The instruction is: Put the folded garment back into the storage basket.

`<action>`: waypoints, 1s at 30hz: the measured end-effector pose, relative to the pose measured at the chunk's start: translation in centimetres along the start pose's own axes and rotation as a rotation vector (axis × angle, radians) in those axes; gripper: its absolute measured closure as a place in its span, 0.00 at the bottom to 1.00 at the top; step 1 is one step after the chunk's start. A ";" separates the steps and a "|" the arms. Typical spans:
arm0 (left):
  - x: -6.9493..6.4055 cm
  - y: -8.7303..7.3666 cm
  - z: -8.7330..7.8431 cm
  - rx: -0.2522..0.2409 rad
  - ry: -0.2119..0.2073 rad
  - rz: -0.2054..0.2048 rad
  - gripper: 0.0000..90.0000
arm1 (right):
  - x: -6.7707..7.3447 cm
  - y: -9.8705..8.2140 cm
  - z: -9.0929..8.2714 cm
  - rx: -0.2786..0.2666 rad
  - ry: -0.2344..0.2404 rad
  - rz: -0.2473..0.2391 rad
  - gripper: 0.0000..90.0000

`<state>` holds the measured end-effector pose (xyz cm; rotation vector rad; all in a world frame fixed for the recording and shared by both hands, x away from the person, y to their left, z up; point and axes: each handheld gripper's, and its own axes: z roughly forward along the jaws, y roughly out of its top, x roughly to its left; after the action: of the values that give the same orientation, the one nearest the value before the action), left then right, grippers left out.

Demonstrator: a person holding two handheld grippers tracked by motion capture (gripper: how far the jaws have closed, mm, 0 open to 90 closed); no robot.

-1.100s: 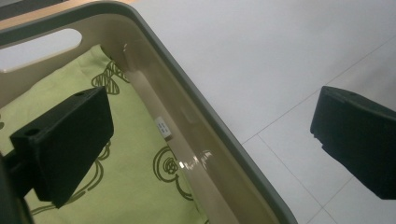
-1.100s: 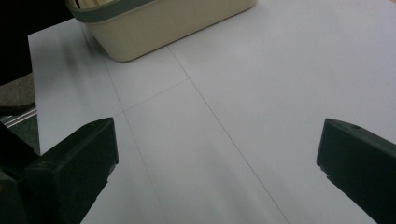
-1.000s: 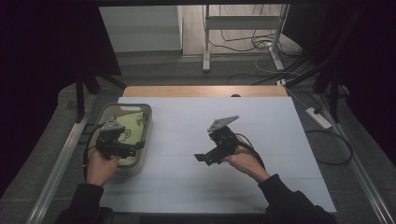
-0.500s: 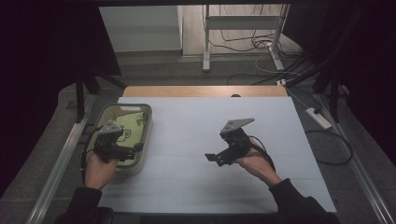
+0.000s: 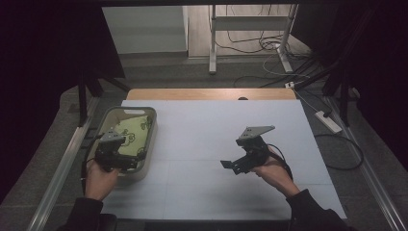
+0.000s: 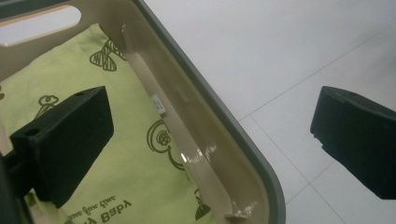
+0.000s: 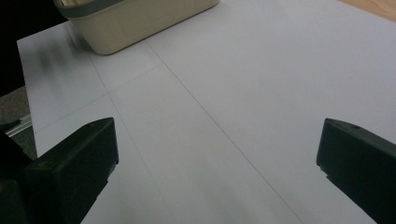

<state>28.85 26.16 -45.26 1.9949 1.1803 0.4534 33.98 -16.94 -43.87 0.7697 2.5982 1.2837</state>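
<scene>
A beige plastic bin (image 5: 153, 126) stands at the left of the white table top (image 5: 207, 130), with a light green printed cloth (image 5: 131, 131) lying flat inside it. My left gripper (image 5: 124, 159) hovers over the bin's near right part. In the left gripper view that gripper (image 6: 212, 126) is open and empty. It straddles the bin's wall (image 6: 219, 154), one jaw over the cloth (image 6: 135, 168) and the other over the table. My right gripper (image 5: 233, 166) is held over the table's right middle. It (image 7: 217, 140) is open with nothing between the jaws.
A wooden strip (image 5: 211, 94) edges the table's far side. Metal rails (image 5: 57, 183) run along both sides. Cables and a power strip (image 5: 327, 121) lie on the floor to the right. The bin's corner (image 7: 140, 18) shows far off in the right gripper view.
My right gripper has drifted to the right over the table, still open. The left gripper has shifted slightly toward the person over the bin.
</scene>
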 end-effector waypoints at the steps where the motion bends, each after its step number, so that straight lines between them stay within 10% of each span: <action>1: -0.1 0.0 -0.1 0.002 0.000 0.001 0.00 | 0.0 -0.1 -0.2 0.001 -0.002 0.004 0.00; 30: -1.5 -2.6 -2.0 0.021 0.009 -0.009 0.00 | -1.0 -5.1 -5.3 0.029 -0.088 0.096 0.00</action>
<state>25.31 26.50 -45.81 2.0071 1.2039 0.4476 31.08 -23.76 -44.63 0.9454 2.5439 1.2091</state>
